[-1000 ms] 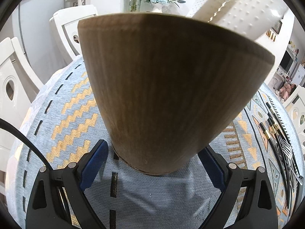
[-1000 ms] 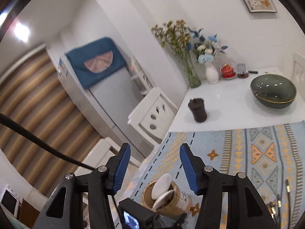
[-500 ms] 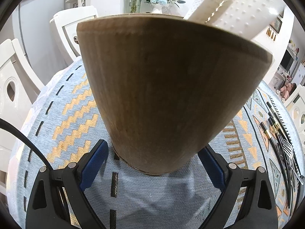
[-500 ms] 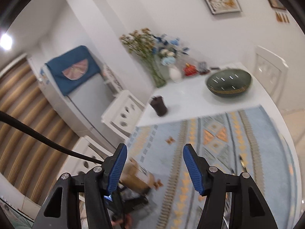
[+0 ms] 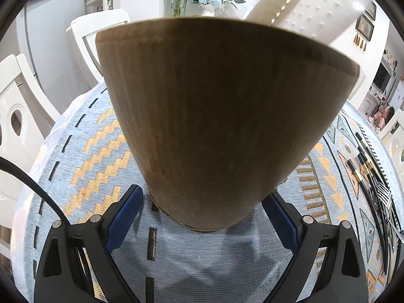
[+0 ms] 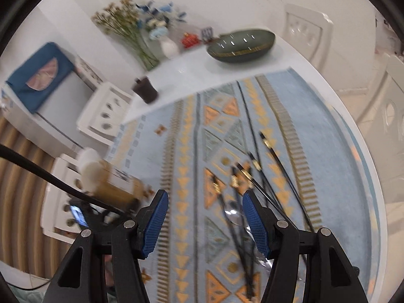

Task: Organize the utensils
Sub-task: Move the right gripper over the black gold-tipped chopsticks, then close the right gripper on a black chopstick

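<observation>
A wooden utensil holder [image 5: 222, 126] fills the left wrist view, standing on the blue patterned cloth [image 5: 83, 156]. White dotted rice paddles [image 5: 315, 7] stick out of it. My left gripper [image 5: 204, 204] has its blue pads against the holder's base on both sides. In the right wrist view the holder [image 6: 118, 184] stands at the left. My right gripper [image 6: 204, 217] hovers open over a loose pile of black chopsticks with gold bands [image 6: 252, 174] and a metal spoon [image 6: 233, 214]. Its jaws have just been opening a little, and nothing is between them.
More black utensils and a fork [image 5: 383, 192] lie at the cloth's right edge. A green bowl [image 6: 241, 46], a dark cup [image 6: 145, 91] and flower vases [image 6: 166, 45] stand on the far white tabletop. White chairs [image 5: 15, 116] ring the table.
My right gripper has swung down and to the right, from facing the room to looking onto the utensil pile. The holder has slid to the left of its view. The left gripper has not moved.
</observation>
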Demonstrator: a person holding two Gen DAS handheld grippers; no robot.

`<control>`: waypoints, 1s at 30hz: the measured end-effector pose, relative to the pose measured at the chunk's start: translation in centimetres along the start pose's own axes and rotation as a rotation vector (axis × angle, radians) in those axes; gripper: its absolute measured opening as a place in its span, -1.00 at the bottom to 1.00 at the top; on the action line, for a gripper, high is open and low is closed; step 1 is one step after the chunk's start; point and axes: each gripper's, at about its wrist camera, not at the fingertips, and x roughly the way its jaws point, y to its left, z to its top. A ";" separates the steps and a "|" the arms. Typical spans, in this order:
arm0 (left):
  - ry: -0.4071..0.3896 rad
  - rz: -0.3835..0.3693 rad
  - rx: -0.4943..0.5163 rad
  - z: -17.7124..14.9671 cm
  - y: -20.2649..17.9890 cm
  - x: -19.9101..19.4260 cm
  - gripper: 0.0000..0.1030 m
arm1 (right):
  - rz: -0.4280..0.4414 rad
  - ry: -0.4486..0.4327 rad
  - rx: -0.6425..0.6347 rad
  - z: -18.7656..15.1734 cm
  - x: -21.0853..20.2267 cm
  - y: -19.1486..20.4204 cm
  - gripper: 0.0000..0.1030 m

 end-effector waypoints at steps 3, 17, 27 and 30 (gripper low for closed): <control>0.001 0.001 0.001 0.1 0.0 0.1 0.85 | -0.016 0.072 -0.010 -1.0 2.1 -0.2 -0.20; 0.008 0.007 0.008 0.1 -0.1 0.6 0.85 | -0.096 0.160 -0.047 0.5 10.2 -0.7 -0.74; 0.016 0.007 0.010 0.1 0.0 0.8 0.85 | -0.158 0.263 0.020 1.6 15.5 -3.0 -0.76; 0.019 0.008 0.012 0.1 0.0 1.0 0.85 | -0.181 0.262 -0.002 1.6 15.6 -2.6 -0.76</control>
